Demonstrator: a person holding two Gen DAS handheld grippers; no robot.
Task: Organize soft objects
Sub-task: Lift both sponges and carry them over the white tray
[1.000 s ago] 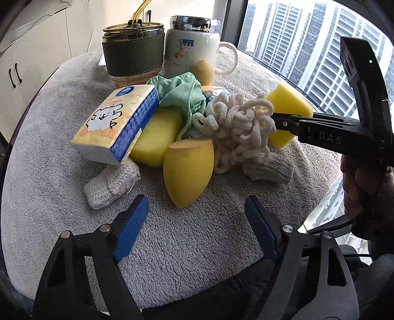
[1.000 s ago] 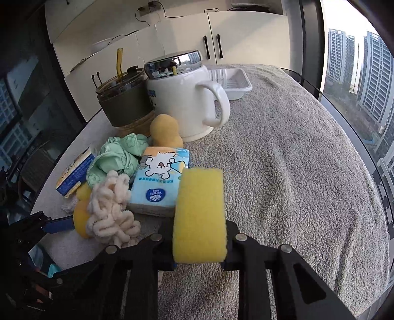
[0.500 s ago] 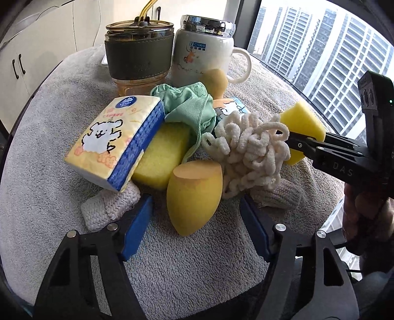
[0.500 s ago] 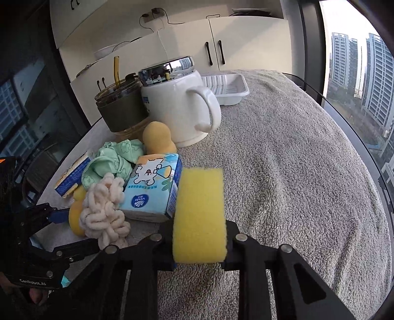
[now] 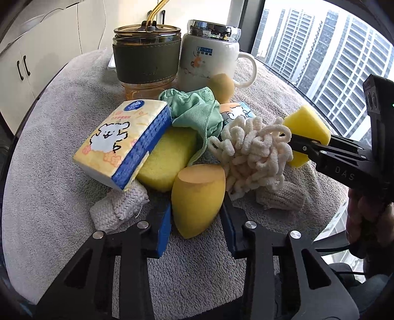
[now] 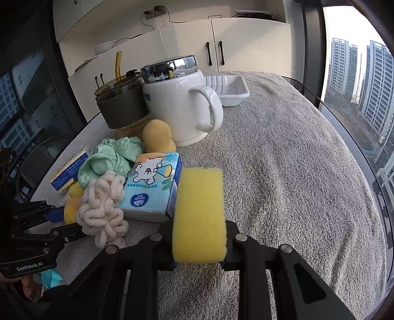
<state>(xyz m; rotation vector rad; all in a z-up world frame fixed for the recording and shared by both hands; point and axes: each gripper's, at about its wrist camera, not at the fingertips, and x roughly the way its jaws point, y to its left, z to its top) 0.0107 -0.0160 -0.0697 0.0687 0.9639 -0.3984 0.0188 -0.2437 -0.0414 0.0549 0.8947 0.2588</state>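
With a sponge (image 6: pixel 199 216) pinched in the right gripper (image 6: pixel 199 248), the egg puff (image 5: pixel 197 199) is bracketed by the left gripper (image 5: pixel 197 236), barely spread, and should be squeezed gently.

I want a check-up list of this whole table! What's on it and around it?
Surface: grey fluffy towel covering the table.
Job's things: yellow sponge, egg-shaped sponge, cream loopy ball, green cloth, two tissue packs, knitted pieces.
Clutter: white mug, straw tumbler, white tray.
Grippers: right gripper shut on yellow sponge; left gripper around the egg-shaped sponge, contact unclear.
Cables: wires on the wall above the cabinets.
Surroundings: cabinets, windows, towers outside.
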